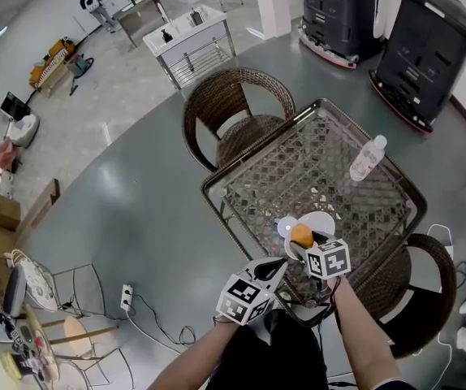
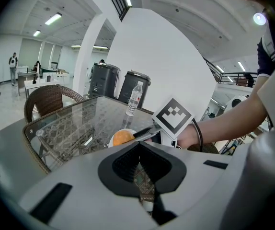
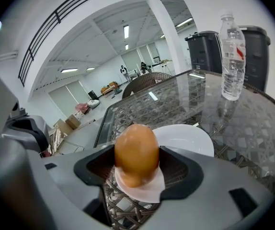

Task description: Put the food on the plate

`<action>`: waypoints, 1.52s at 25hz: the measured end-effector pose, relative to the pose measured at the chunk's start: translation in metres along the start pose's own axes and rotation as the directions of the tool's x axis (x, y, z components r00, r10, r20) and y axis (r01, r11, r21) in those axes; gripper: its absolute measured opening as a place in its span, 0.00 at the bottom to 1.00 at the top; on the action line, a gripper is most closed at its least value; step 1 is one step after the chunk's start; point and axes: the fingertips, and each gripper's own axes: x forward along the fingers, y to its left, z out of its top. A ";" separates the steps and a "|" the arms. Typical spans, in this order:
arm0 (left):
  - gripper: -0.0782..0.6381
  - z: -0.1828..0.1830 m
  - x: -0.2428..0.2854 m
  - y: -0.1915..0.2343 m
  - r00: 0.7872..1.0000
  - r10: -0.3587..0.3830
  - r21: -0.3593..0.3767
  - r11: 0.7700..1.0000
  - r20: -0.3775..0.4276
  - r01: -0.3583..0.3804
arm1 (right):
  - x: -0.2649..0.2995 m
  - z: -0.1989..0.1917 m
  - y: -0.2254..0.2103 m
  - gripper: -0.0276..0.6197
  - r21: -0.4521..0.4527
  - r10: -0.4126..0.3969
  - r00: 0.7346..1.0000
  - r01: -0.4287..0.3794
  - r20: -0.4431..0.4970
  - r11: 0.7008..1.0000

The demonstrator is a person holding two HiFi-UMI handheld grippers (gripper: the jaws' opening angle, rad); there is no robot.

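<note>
Clamped between the jaws of our right gripper [image 3: 137,164], the round brown bun [image 3: 136,150] hangs above the glass table [image 3: 142,104] at the near edge of the white plate [image 3: 188,138], not yet resting on it. Our left gripper [image 2: 141,178] sits alongside with its jaws together and empty. Released here, we judge, the bun could catch the rim and roll onto the glass.
</note>
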 end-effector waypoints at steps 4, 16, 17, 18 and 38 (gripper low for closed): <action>0.12 0.000 -0.002 0.001 1.000 0.007 -0.002 1.000 -0.010 -0.007 | 0.000 0.002 -0.002 0.50 0.007 -0.001 1.000 0.001 0.007 1.000; 0.12 -0.004 -0.006 0.003 1.000 -0.003 0.005 1.000 -0.029 0.004 | -0.010 0.001 -0.012 0.50 0.038 -0.046 0.999 0.045 0.029 0.998; 0.12 -0.004 -0.006 0.002 1.000 -0.009 0.008 1.000 -0.029 0.009 | -0.012 0.001 -0.013 0.50 0.040 -0.053 0.998 0.052 0.031 0.998; 0.12 -0.003 -0.005 0.002 0.999 -0.015 0.012 1.000 -0.029 0.015 | -0.014 0.001 -0.015 0.50 0.043 -0.061 0.998 0.059 0.034 0.997; 0.12 0.083 -0.027 -0.027 0.976 -0.209 0.161 0.967 0.057 0.197 | -0.122 0.063 -0.003 0.17 0.067 -0.271 0.926 0.263 0.262 0.963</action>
